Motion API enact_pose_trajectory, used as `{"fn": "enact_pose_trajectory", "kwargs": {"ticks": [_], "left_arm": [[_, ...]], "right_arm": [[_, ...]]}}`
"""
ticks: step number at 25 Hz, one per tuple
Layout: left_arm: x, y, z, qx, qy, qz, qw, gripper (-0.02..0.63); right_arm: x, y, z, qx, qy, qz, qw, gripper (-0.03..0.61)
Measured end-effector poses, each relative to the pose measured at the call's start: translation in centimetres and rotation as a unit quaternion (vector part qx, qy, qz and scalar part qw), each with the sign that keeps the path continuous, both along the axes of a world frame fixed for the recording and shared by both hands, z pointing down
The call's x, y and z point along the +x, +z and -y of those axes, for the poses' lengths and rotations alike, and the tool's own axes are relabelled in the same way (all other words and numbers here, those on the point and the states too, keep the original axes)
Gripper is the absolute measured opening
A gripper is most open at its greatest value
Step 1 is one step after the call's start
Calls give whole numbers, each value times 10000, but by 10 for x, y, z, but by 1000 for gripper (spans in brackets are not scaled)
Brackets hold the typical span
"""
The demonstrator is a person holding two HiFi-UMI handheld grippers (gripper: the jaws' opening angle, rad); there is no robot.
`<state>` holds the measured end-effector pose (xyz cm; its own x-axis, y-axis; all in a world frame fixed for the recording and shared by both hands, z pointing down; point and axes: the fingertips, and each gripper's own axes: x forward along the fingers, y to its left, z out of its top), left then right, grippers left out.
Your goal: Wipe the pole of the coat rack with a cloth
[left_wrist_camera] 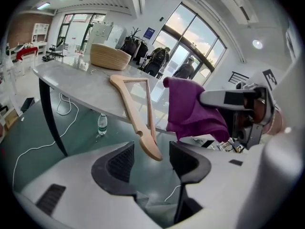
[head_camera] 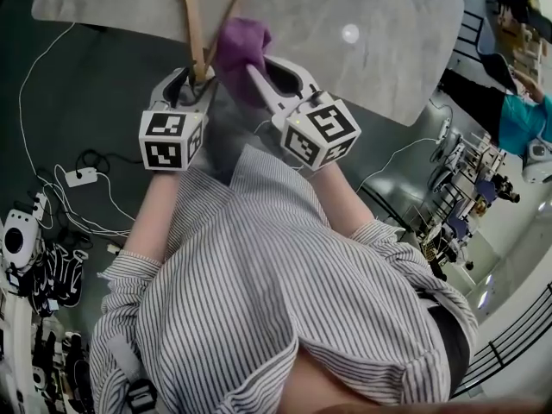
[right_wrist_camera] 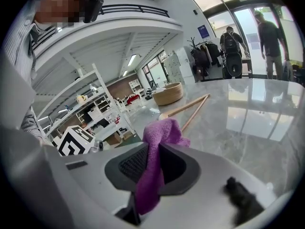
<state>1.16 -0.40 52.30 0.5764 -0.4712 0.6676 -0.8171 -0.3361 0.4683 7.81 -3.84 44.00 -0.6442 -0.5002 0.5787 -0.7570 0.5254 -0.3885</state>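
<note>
A wooden hanger (head_camera: 188,15) lies on the grey marble table (head_camera: 379,50), one arm reaching past the table's near edge. In the left gripper view that arm's rounded end (left_wrist_camera: 151,149) sits between the jaws of my left gripper (left_wrist_camera: 151,160), which stand open with neither pad touching it. My right gripper (head_camera: 259,72) is shut on a purple cloth (head_camera: 240,46), just right of the hanger. In the right gripper view the cloth (right_wrist_camera: 159,132) bunches above the pads and hangs down between them. From the left gripper view the cloth (left_wrist_camera: 190,111) dangles beside the hanger (left_wrist_camera: 138,113).
A woven basket (left_wrist_camera: 109,56) stands at the table's far end. A water bottle (left_wrist_camera: 101,124) and white cables (head_camera: 52,188) lie on the dark floor under and left of the table. A black table leg (left_wrist_camera: 50,113) stands at left. People stand by the glass doors (left_wrist_camera: 164,58).
</note>
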Motion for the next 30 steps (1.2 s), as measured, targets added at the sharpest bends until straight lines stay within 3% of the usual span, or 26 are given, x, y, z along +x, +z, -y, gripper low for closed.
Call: {"fn": "enact_pose_trajectory", "kwargs": {"ticks": [5,9,13,16,21,25,30], "left_arm": [[1,8,4,-53,-51,66,10000,222],[1,7,8,44,-106,197,9997,171],[-1,7,9,46,-183,205,9996,162],[-3,7,10,2,-243,174,9996,156],[-6,7,9,-29,-303,127,9995,153],[-7,8,9,-34,-316,118,9994,152],[-8,8,10,-51,-338,59,9994,149]], "right_arm": [[-5,7,2,-63,-58,42,10000,67],[-8,9,2,-93,-147,77,9998,67],[-12,12,4,-27,-344,-31,9994,67],[-21,11,6,191,-806,-264,9962,67],[-50,10,3,573,-1746,-638,9809,67],[-67,18,1,310,-2144,-587,9745,67],[-76,32,3,-255,-2148,-267,9760,67]]}}
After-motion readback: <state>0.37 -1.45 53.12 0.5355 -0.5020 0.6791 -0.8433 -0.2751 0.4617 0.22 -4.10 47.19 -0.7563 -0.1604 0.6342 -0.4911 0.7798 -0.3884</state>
